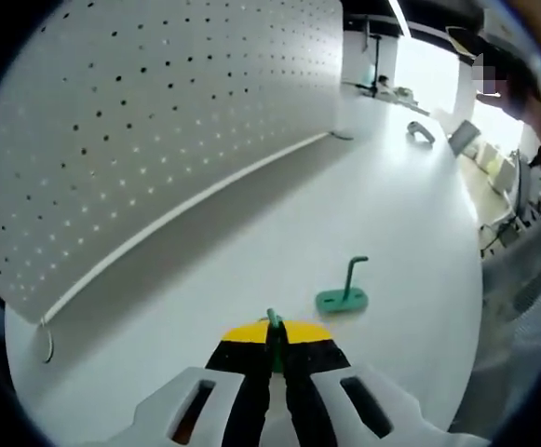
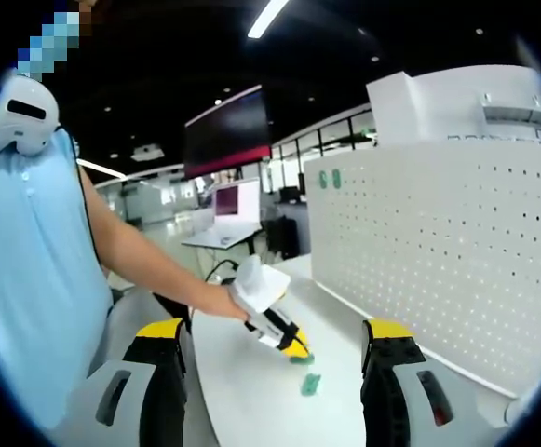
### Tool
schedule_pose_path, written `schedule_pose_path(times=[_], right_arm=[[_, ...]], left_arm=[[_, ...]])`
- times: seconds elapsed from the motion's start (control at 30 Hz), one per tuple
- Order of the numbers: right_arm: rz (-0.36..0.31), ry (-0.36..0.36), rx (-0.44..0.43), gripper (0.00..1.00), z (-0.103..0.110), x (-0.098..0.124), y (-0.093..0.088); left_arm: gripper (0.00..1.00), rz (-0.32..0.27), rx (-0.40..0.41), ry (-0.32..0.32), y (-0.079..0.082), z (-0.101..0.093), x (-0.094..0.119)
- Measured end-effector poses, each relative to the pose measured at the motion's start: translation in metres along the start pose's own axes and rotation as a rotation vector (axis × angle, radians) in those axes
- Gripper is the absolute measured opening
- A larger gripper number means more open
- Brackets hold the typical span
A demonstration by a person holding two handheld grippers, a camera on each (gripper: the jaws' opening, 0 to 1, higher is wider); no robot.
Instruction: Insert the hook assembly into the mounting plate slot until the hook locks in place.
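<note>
Pinching a green hook (image 1: 273, 328) between the left claw's (image 1: 275, 358) closed jaws, green mounting plate (image 1: 343, 296) just ahead; right claw (image 2: 272, 358) gaping open.

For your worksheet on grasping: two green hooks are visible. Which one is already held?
The green hook pinched between the left gripper's fingers; the other hook stands free on the white table.
</note>
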State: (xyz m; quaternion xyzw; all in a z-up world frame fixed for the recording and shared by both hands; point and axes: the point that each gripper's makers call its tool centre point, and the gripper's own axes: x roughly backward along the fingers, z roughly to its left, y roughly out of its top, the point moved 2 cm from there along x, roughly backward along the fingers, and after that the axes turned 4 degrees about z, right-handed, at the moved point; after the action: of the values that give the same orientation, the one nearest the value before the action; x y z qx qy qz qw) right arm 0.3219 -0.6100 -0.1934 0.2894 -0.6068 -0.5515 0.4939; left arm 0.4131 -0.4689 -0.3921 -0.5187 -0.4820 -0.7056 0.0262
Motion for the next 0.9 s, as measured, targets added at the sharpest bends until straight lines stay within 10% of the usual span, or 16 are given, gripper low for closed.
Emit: schedule_pose_path(times=[0.9], right_arm=[[-0.003, 0.008, 0.024, 0.77, 0.005, -0.001, 0.008]], left_arm=[[0.03, -0.182, 0.011, 0.011, 0.035, -0.004, 0.037]])
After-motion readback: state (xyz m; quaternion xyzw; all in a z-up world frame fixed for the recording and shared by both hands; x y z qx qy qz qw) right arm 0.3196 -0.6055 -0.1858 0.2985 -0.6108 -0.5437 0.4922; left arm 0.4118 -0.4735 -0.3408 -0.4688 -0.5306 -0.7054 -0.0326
